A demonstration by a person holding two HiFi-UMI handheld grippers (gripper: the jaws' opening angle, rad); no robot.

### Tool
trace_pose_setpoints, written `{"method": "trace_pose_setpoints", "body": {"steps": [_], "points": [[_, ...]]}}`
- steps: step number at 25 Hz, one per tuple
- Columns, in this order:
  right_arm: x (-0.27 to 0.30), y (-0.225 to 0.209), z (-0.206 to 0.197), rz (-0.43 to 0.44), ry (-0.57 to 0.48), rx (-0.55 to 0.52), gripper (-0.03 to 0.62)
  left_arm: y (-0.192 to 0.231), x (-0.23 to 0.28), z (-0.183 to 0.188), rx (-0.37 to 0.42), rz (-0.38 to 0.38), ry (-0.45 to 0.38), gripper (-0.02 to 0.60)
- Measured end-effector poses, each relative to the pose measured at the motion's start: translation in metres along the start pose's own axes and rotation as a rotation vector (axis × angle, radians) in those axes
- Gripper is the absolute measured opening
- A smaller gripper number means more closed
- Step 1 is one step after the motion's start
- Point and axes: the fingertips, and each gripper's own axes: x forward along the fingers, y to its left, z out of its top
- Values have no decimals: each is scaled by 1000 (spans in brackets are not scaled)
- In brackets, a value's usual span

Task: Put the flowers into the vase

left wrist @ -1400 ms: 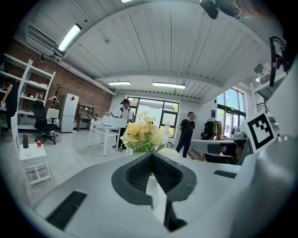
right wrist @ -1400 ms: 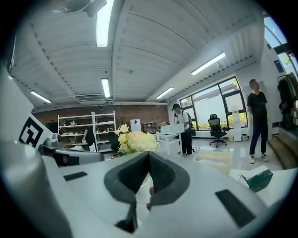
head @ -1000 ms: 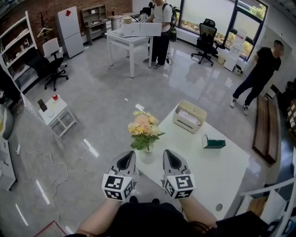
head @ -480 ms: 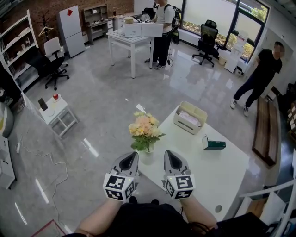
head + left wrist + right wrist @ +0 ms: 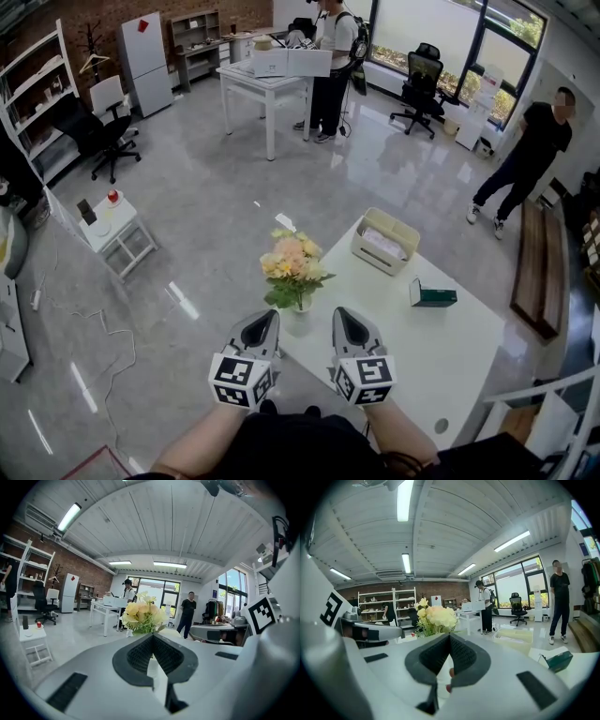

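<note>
A bunch of pale yellow and peach flowers (image 5: 292,262) stands upright in a small white vase (image 5: 300,317) at the near left corner of the white table (image 5: 422,352). My left gripper (image 5: 268,320) and right gripper (image 5: 341,317) are held side by side just short of the vase, one on each side of it. Both are shut and hold nothing. In the left gripper view the flowers (image 5: 139,616) rise just beyond the closed left gripper (image 5: 152,637). The right gripper view shows the flowers (image 5: 433,617) a little left of the closed right gripper (image 5: 450,637).
A cream basket (image 5: 384,240) and a green box (image 5: 432,294) lie further back on the table. The table's left edge drops to the grey floor. A person in black (image 5: 523,155) walks at the right, and another person (image 5: 330,56) stands at a far white table. A small side table (image 5: 114,231) is at the left.
</note>
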Motion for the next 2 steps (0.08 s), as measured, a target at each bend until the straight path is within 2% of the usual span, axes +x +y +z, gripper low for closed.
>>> {"method": "trace_pose_setpoints", "body": {"steps": [2], "points": [[0,0,0,2,1,3,3,0,0,0,-1,1,1,3]]}}
